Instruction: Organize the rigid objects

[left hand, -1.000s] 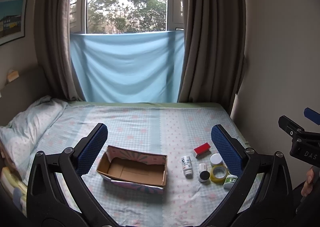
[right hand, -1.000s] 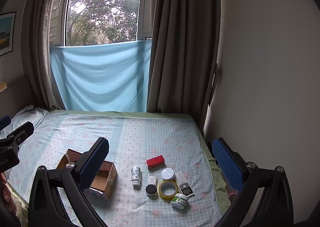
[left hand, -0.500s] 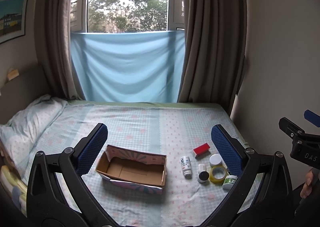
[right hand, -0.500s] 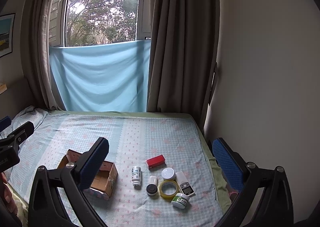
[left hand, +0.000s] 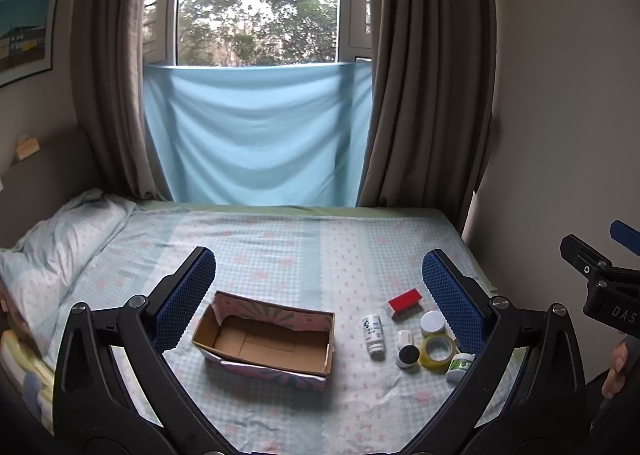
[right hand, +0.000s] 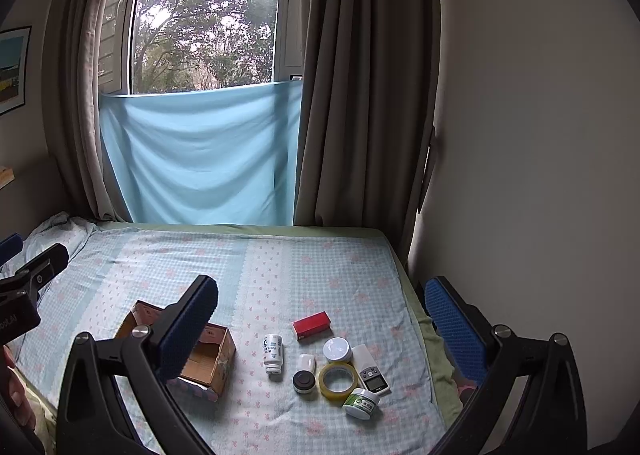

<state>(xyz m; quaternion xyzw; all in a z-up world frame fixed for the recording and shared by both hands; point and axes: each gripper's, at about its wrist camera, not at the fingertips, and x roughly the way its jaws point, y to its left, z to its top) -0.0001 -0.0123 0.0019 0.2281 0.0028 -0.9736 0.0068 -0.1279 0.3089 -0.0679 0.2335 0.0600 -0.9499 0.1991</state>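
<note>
Spreading across both views, the bed in its pale checked sheet carries everything. The open cardboard box sits toward its near left, with nothing visible inside. Hanging above the near edge, the left gripper has its jaws spread wide and holds nothing; the right gripper is likewise wide apart and empty. To the right of the box, well apart from it, lies a tight cluster: a red box farthest back, a white bottle on its side, a yellow tape roll, a white-lidded jar, a green-labelled jar, what looks like a small digital device, a black-capped pot and a small white container.
</note>
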